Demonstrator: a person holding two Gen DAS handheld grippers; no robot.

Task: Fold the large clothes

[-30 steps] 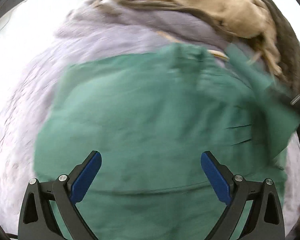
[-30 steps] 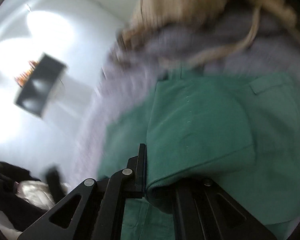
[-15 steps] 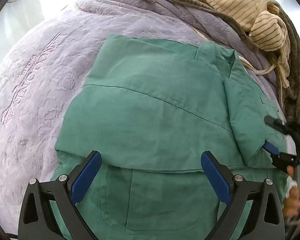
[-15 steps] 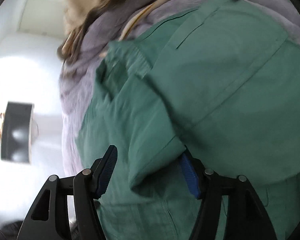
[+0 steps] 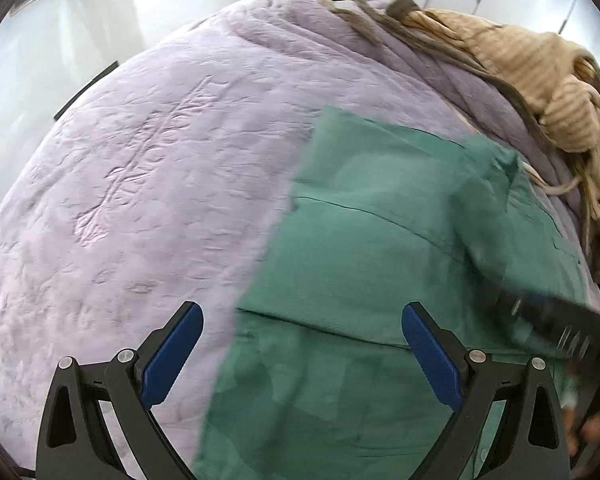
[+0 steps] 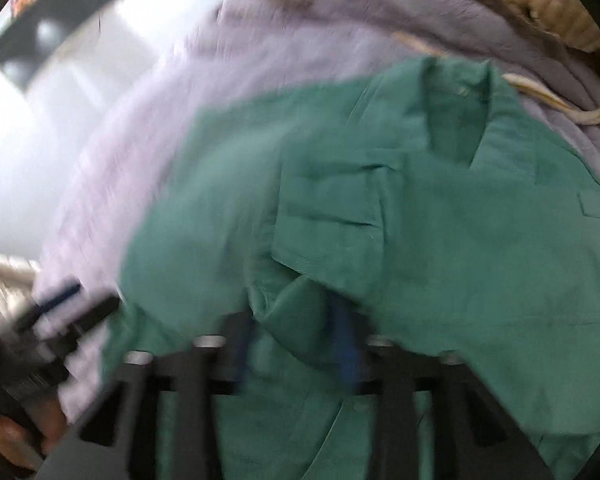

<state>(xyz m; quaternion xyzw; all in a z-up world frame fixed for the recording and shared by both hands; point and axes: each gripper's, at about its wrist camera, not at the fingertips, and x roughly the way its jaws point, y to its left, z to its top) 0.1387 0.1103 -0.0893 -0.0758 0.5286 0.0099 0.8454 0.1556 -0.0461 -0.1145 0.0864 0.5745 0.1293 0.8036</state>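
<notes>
Lilac quilted blanket (image 5: 148, 184) under green shirt (image 5: 364, 264) and striped tan garment (image 5: 540, 76)

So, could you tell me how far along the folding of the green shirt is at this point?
Done: the green shirt lies on the lilac blanket with one side already folded over its body. In hand: the right gripper is opening, a fold of green cloth between its jaws; the left gripper hangs open and empty above the shirt's edge. Left: probably the remaining folds, and the striped beige garment piled behind looks unfolded.
</notes>
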